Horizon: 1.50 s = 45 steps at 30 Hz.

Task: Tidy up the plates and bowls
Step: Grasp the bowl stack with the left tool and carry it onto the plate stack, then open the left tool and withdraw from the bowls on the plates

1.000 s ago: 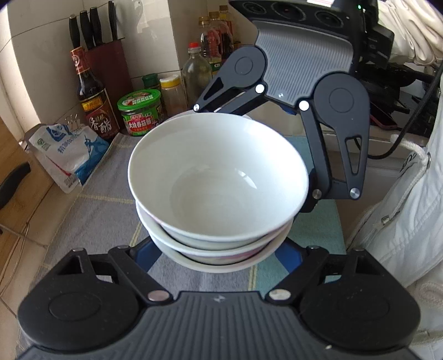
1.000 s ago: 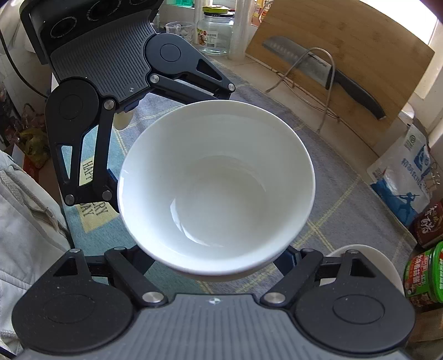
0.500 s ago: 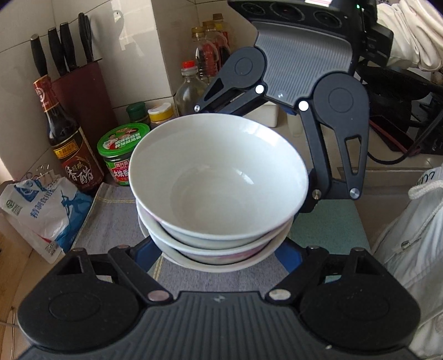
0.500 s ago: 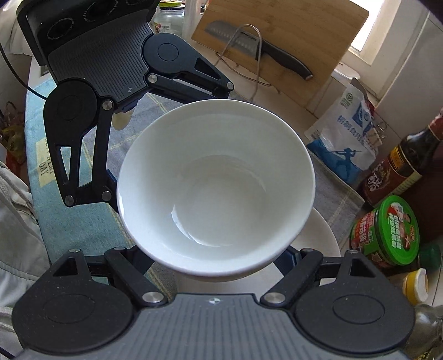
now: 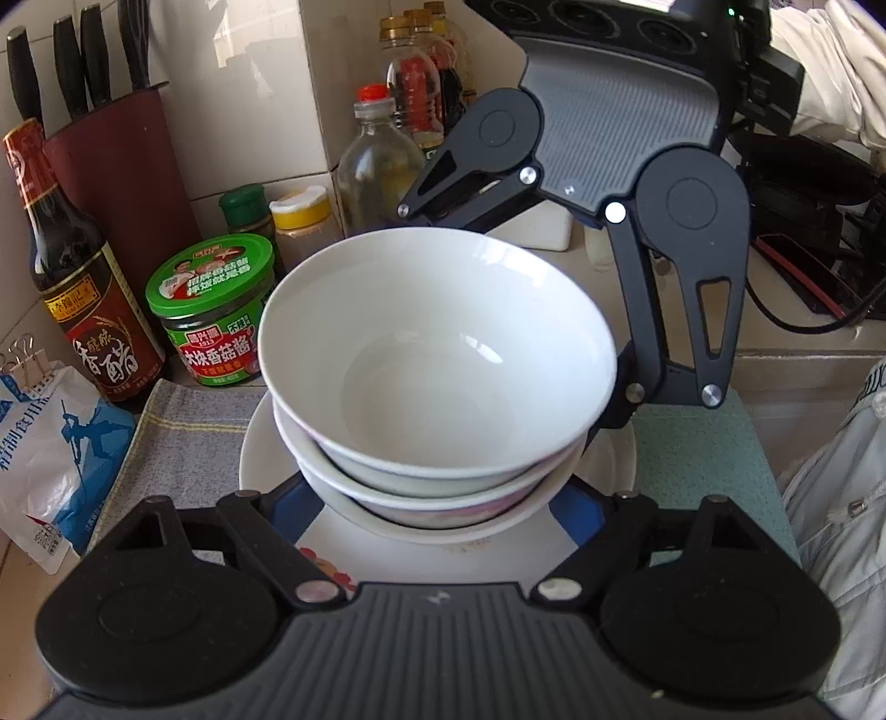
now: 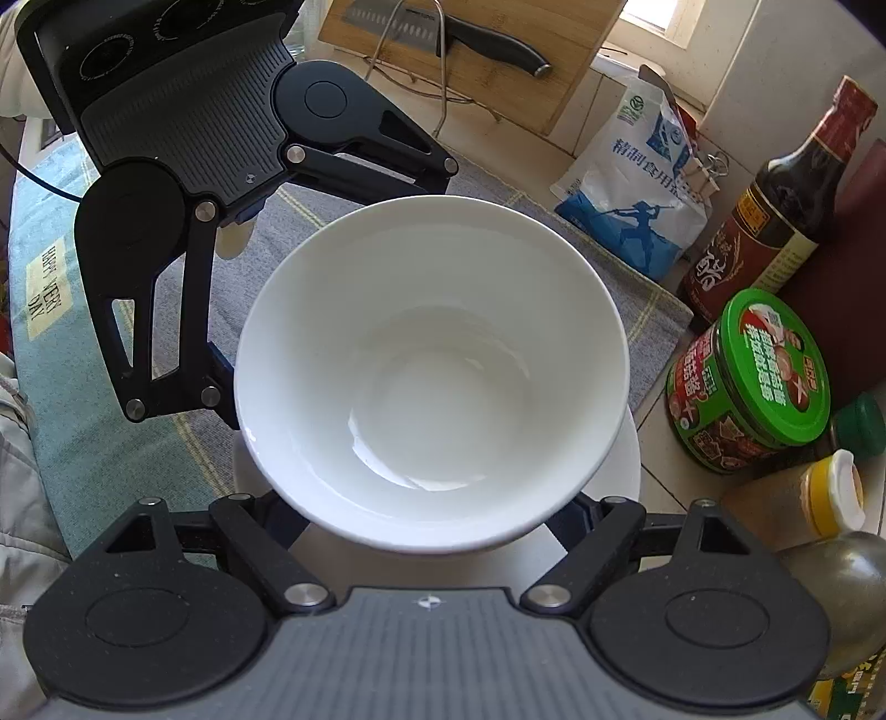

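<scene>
A stack of three white bowls (image 5: 437, 354) is held between both grippers, one from each side. In the left wrist view my left gripper (image 5: 437, 498) is shut on the stack's lower bowls, its blue fingertips mostly hidden under the rims. The right gripper (image 5: 609, 399) faces it from the far side. In the right wrist view the top bowl (image 6: 432, 376) fills the middle and my right gripper (image 6: 432, 515) is shut on the stack; the left gripper (image 6: 221, 393) is opposite. A white plate (image 5: 266, 459) lies right beneath the stack, also seen in the right wrist view (image 6: 626, 465).
Along the tiled wall stand a green-lidded jar (image 5: 213, 310), a dark vinegar bottle (image 5: 83, 299), a knife block (image 5: 127, 166), oil and spice bottles (image 5: 376, 160) and a salt bag (image 5: 44, 443). A grey cloth (image 6: 626, 266) covers the counter. A cutting board with knife (image 6: 487, 44) leans behind.
Both grippers have carried the bowl stack toward the wall and jars. The white plate has come in under the stack, which is now just above it.
</scene>
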{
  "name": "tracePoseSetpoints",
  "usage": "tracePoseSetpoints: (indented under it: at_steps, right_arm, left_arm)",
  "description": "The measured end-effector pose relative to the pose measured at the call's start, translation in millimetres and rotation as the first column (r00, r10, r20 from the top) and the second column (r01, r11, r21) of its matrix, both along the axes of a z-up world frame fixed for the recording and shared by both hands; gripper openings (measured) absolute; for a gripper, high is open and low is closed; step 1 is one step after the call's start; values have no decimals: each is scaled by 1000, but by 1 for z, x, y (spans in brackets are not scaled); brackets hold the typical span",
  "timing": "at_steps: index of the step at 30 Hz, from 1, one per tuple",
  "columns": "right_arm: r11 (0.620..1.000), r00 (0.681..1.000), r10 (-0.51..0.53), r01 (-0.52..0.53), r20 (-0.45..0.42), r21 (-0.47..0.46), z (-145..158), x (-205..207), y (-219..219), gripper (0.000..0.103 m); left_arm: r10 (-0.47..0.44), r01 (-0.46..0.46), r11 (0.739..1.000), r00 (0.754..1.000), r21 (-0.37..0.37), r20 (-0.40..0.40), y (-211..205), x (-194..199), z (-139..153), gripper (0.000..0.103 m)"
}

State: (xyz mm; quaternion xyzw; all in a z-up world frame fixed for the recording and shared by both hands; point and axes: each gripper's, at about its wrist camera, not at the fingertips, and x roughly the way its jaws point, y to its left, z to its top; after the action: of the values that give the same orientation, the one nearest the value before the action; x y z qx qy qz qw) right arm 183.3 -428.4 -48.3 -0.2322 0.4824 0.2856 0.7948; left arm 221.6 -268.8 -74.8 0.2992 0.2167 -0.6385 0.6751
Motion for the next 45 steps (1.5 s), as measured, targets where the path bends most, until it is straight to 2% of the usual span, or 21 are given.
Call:
tracePoseSetpoints:
  at_steps: [13,16,17,19,21,22,24,27,29,31,33,35,36,37,39,41,43,45]
  right_arm:
    - [1000,1000,-5,5,-4,16,-3,7,-8,90]
    - [1000,1000,-9,9,10,10,-2,4,-8,96]
    - [1000,1000,-12,11,11,28,-1,4,-8,102]
    - [998,1000,-23,23,5,58,3,3,-9,103]
    - [998,999,-41,41,11,40,3,1,-8,103]
    - [998,999,-52,52,13,34,3,0,-8,103]
    - [996,996,-85,84,17,28,5,-7,-6,103]
    - [987,986,-162,161,49,24,15,-23,0,103]
    - [974,972,-225,224,73,25,24,-37,7,103]
    - [956,950,-292,290,111,37,34,-52,16,103]
    - [920,907,-391,388,158,53,46,-64,28,103]
    - [854,835,-519,514,183,77,56,-75,39,103]
    - [811,787,-584,578,201,94,61,-81,45,103]
    - [756,725,-652,644,222,116,66,-87,51,103]
    - [653,614,-754,737,232,175,76,-105,64,103]
    - [564,519,-823,791,230,238,83,-123,77,103]
    - [495,448,-867,828,220,266,88,-137,91,103]
    - [452,395,-888,846,237,282,92,-149,102,103]
  left_arm:
    - [26,-27,1000,999,-8,-41,0,7,0,87]
    - [40,-41,999,999,-13,-25,0,5,2,87]
    - [46,-46,999,999,-17,-16,1,4,2,87]
    - [55,-55,998,999,-28,3,4,0,3,90]
    - [76,-76,996,997,-40,6,9,-4,6,91]
    - [83,-83,995,996,-48,10,12,-7,7,95]
    - [119,-114,989,992,-94,50,23,-16,12,99]
    - [174,-161,971,983,-175,61,47,-29,24,101]
    - [233,-210,945,970,-250,65,65,-41,32,102]
    - [300,-269,906,953,-326,48,81,-52,42,102]
    - [385,-345,852,923,-393,24,95,-63,50,102]
    - [491,-437,798,871,-415,29,102,-75,57,102]
    - [531,-472,779,847,-414,34,105,-80,60,102]
    - [559,-499,770,828,-398,41,107,-84,62,102]
    - [590,-548,764,807,-341,26,115,-90,68,102]
    - [620,-595,758,784,-266,12,119,-95,72,102]
    - [644,-624,745,765,-234,7,127,-104,78,102]
    - [666,-650,727,746,-221,-1,135,-113,83,102]
